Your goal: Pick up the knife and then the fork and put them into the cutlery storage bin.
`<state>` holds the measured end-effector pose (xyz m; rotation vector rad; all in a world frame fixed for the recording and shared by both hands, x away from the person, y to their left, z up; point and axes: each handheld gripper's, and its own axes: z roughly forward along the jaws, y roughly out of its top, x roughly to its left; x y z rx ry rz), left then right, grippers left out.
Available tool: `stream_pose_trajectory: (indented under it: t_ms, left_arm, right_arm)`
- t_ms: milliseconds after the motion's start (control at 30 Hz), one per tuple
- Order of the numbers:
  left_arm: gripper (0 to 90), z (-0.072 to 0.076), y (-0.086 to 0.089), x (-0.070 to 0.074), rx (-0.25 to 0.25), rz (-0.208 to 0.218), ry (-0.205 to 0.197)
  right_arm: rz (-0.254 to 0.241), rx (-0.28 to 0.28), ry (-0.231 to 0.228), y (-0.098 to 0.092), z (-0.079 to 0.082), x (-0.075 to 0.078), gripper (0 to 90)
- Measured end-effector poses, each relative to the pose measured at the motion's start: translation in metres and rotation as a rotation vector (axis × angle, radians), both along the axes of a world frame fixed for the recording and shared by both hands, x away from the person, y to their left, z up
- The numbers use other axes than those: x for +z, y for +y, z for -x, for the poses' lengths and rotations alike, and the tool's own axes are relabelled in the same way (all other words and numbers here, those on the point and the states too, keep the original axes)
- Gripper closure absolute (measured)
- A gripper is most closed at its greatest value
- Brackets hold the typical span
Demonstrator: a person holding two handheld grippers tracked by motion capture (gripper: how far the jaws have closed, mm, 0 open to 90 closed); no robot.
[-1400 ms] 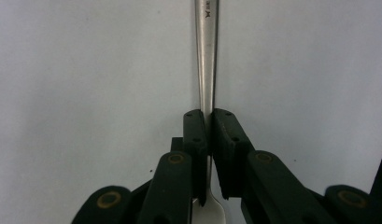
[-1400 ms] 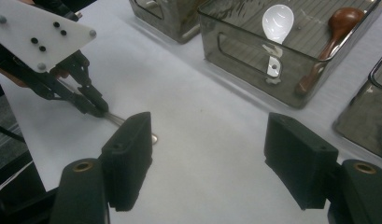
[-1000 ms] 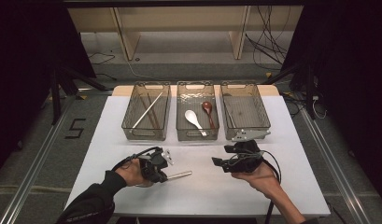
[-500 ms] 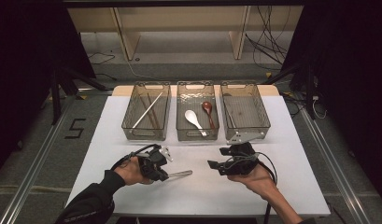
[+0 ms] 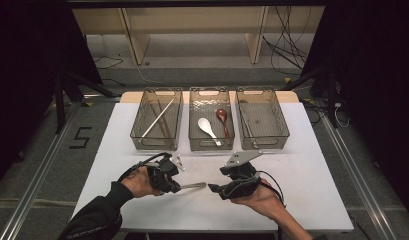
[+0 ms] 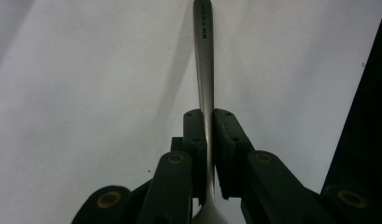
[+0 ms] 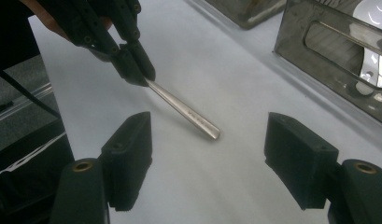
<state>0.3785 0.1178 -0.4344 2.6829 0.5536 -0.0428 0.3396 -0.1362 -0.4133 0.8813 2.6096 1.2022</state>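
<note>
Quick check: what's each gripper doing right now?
Left gripper: shut on the metal utensil's handle.
Right gripper: open, holding nothing, with the handle's free end just ahead of its jaws.

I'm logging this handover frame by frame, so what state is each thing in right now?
Left gripper: fingers shut on the metal utensil.
Metal utensil: clamped near its bowl end, handle sticking out free above the table.
Right gripper: fingers open, either side of the handle tip, not touching it.
Left bin: holds chopsticks.
Middle bin: holds a white spoon and a brown spoon.
Right bin: looks empty.
</note>
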Motion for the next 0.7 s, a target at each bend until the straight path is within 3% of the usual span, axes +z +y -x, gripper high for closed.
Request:
stream_pose_trajectory:
  t_ms: [167, 533, 700]
  left_arm:
    - [83.5, 0.001, -0.002, 0.007, -0.004, 0.018, 0.000]
    - [83.5, 0.007, -0.011, 0.025, -0.022, 0.046, -0.020]
    - [83.5, 0.010, -0.017, 0.034, -0.035, 0.060, -0.025]
  right_arm:
    - [-0.005, 0.009, -0.022, 0.002, 0.002, 0.001, 33.2]
    - [0.035, 0.062, -0.065, 0.018, 0.010, -0.003, 33.2]
    - [0.064, 0.085, -0.112, 0.028, 0.016, -0.005, 33.2]
